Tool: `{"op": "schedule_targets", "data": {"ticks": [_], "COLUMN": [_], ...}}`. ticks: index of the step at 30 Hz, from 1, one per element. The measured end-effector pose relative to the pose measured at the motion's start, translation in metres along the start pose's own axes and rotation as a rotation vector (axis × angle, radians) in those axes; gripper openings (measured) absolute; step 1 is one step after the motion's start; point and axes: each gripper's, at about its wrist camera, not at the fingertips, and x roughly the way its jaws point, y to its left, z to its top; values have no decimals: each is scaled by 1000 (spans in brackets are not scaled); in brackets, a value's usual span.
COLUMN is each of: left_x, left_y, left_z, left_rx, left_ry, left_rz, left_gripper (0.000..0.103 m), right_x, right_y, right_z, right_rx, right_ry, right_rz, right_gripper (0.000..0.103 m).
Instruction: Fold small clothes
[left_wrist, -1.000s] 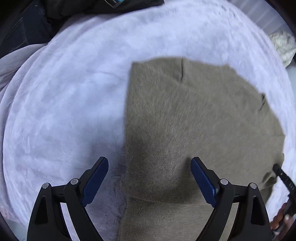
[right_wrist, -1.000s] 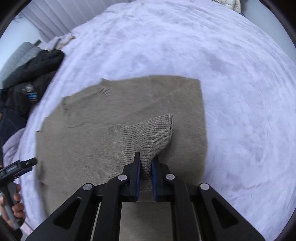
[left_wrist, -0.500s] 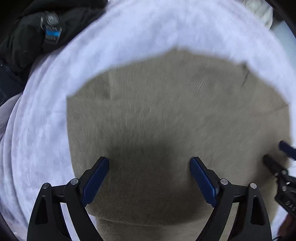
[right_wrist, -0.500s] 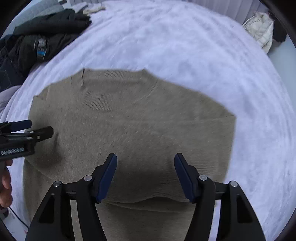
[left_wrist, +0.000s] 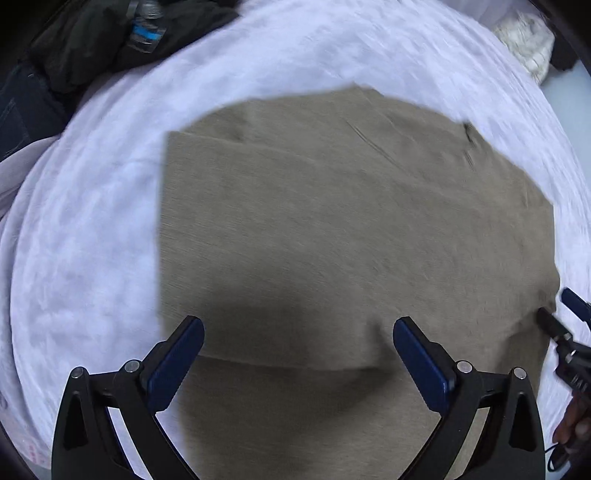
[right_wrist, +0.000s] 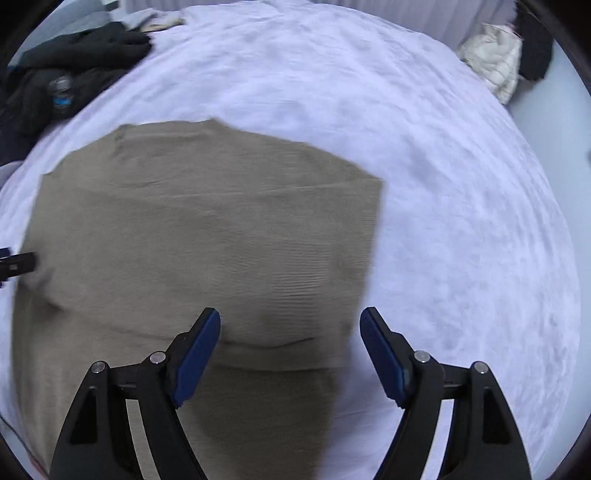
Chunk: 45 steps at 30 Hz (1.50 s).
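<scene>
A khaki knit sweater lies flat on a white fuzzy bedspread, with its sleeves folded in over the body. It also shows in the right wrist view. My left gripper is open and empty, just above the sweater's near folded edge. My right gripper is open and empty, over the sweater's right side near its edge. The tip of the right gripper shows at the right edge of the left wrist view. The left gripper's tip shows at the left edge of the right wrist view.
A pile of dark clothes with a water bottle lies at the bed's far left; it also shows in the left wrist view. A cream puffy jacket lies at the far right. White bedspread surrounds the sweater.
My right gripper has let go of the sleeve cuff and opened; the sleeve now lies flat on the sweater. Both grippers have shifted over the sweater's near edge.
</scene>
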Motion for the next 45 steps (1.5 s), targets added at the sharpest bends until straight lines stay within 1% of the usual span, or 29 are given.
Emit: {"op": "schedule_targets", "data": {"ticks": [1,2,4,5,6,7,9,10,11,13,15,17,18,19,20,21,23,29,31,32,34,36,37,39,40,41,42,43,45], "left_x": [10,22,36,32,25,11,-10,-20,-24,-27,-20,0,13,21,22,17,5,-19,-29,-35,-47,-52,-51,-50,-54,-63,-76,-83,-91], "left_y": [-7,-10,1,11,20,30,39,40,37,27,7,-9,-10,-8,-4,2,14,47,63,71,92,98,106,100,93,86,80,64,53], "left_z": [-5,-11,-25,-30,-35,-40,-48,-52,-53,-55,-61,-76,-93,-109,-123,-135,-160,-230,-244,-248,-258,-269,-286,-299,-298,-295,-290,-287,-283], "left_rx": [28,55,51,21,-11,-44,-79,-94,-102,-93,-63,-15,13,31,33,31,47,126,99,76,36,29,38,63,89,104,97,87,96], "left_ry": [39,80,153,155,148,124,70,52,49,60,87,146,194,228,227,204,167,158,173,180,184,202,219,243,226,188,138,107,86], "left_rz": [31,71,99,91,87,108,115,101,98,106,117,168,208,218,201,182,146,133,110,91,45,9,-3,-3,25,41,14,-15,-45], "left_gripper": [103,103,103,103,103,103,103,103,103,103,103,103,103,103,103,103,103,103,103,103,103,103,103,103,100,100,100,100,100], "right_x": [6,16,37,42,41,34,17,6,-4,-12,-6,7,17,27,34,31,15,-29,-38,-41,-46,-53,-56,-61,-61,-60,-67,-76,-93], "right_y": [11,19,19,10,-4,-20,-38,-44,-46,-36,-10,19,24,35,43,48,48,11,9,8,0,-14,-22,-36,-42,-42,-38,-22,4], "right_z": [-3,-8,-22,-29,-33,-36,-35,-33,-29,-22,-16,-20,-29,-41,-56,-74,-103,-198,-218,-226,-234,-237,-239,-251,-257,-256,-255,-245,-230], "right_rx": [-29,-62,-103,-87,-34,32,75,90,113,130,103,58,25,-16,-70,-137,-199,-97,-110,-114,-60,36,92,200,236,235,195,137,32], "right_ry": [31,81,167,193,209,212,202,168,132,111,128,178,214,260,286,249,171,190,201,226,295,315,311,316,332,339,316,262,168], "right_rz": [45,60,-4,0,35,74,5,-8,16,84,128,164,176,171,133,86,49,50,17,3,18,39,50,61,49,15,-33,-71,-63], "right_gripper": [80,80,80,80,80,80,81,81,81,81,81,81,81,81,82,83,84,84,85,85,85,85,85,85,85,85,85,85,85]}}
